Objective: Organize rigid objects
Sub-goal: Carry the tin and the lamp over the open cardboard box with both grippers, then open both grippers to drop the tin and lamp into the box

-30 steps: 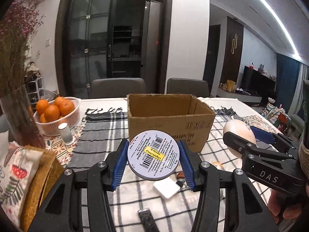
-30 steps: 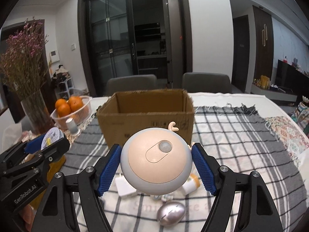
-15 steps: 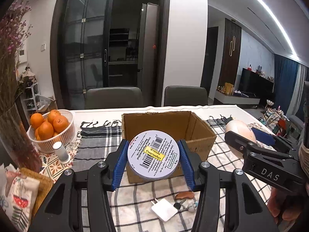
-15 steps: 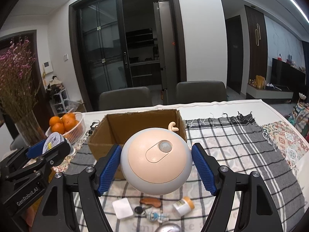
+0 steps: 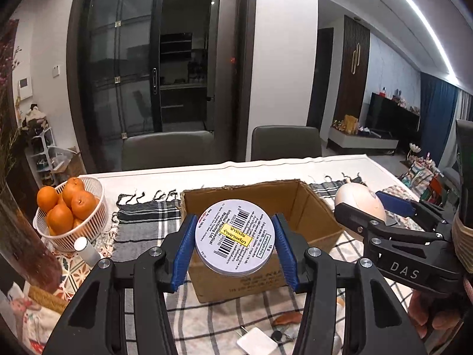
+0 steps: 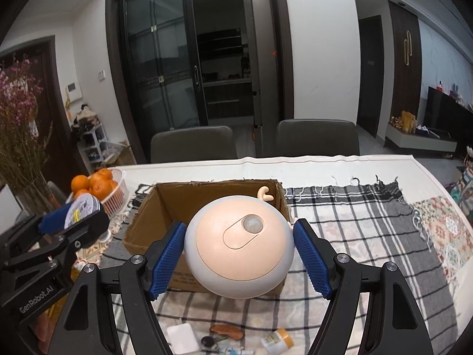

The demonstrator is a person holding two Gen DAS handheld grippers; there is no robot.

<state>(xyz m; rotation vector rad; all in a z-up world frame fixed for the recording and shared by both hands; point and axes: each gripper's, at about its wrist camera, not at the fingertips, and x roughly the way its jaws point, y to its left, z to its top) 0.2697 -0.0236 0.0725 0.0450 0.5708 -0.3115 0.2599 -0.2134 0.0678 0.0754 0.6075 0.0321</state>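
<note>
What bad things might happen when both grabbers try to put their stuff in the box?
1. The left gripper and right gripper sit close together near the cardboard box, so they might bump over its opening.
2. The round tin is pinched only at its thin edges; it could slip or twist out.
3. The round lamp is smooth and domed, so it might pop free and land on the keys below.
</note>
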